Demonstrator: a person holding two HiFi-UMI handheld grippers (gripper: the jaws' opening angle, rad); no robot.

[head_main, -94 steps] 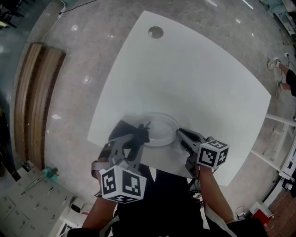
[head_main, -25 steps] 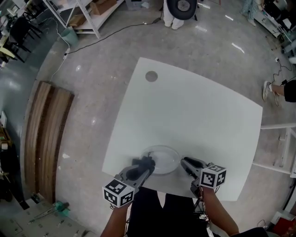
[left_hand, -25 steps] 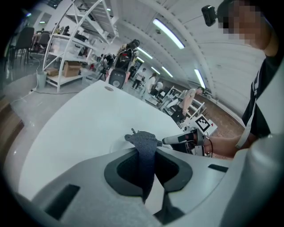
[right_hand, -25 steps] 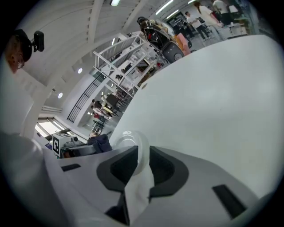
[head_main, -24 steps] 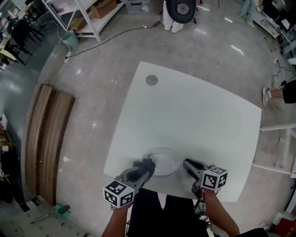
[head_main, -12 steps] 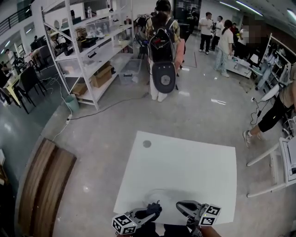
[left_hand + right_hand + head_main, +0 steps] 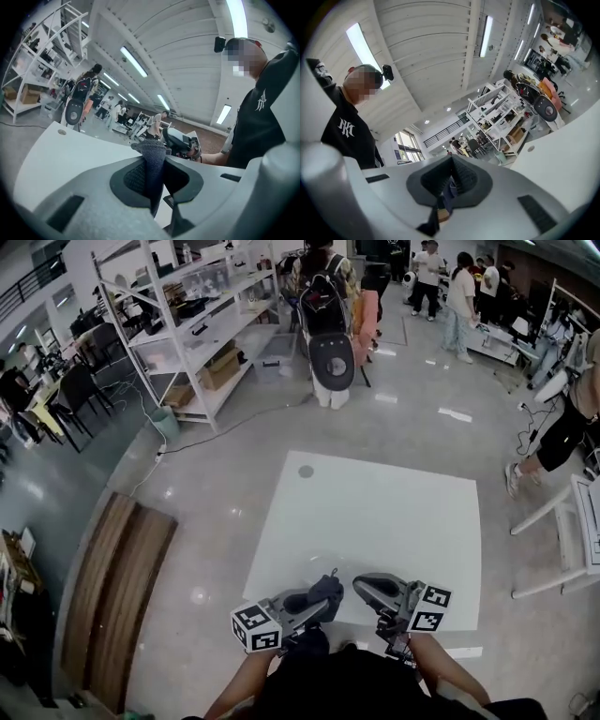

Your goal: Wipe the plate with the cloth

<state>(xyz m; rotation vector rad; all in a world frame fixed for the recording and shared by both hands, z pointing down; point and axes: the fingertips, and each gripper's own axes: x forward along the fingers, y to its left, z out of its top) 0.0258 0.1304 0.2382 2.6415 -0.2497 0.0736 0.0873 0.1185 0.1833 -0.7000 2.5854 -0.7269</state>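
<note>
**Cloth clamped in the left jaws, right jaws shut and empty**

The left gripper (image 7: 153, 165) has its jaws pressed together on the cloth (image 7: 151, 152), a dark, coarsely woven strip. The cloth stands on edge between the dark textured pads. Its long axis runs along the slot, and its rounded, folded end pokes just past the tips. The right gripper (image 7: 451, 163) has its ribbed pads closed on each other, with no task item between them. Both shells are smooth grey plastic.

In the head view the two grippers' tips point towards each other, close but apart, over the near edge of the table (image 7: 375, 512). The table is a flat white square slab with a small round hole (image 7: 305, 471) near its far corner. The plate cannot be made out in any view.

Beyond the tips, past the table, a person with a backpack (image 7: 325, 306) stands on the polished floor. A white shelving rack (image 7: 202, 329) stands further to the left. Wooden planks (image 7: 112, 592) lie on the floor well to the left of the left jaws.
</note>
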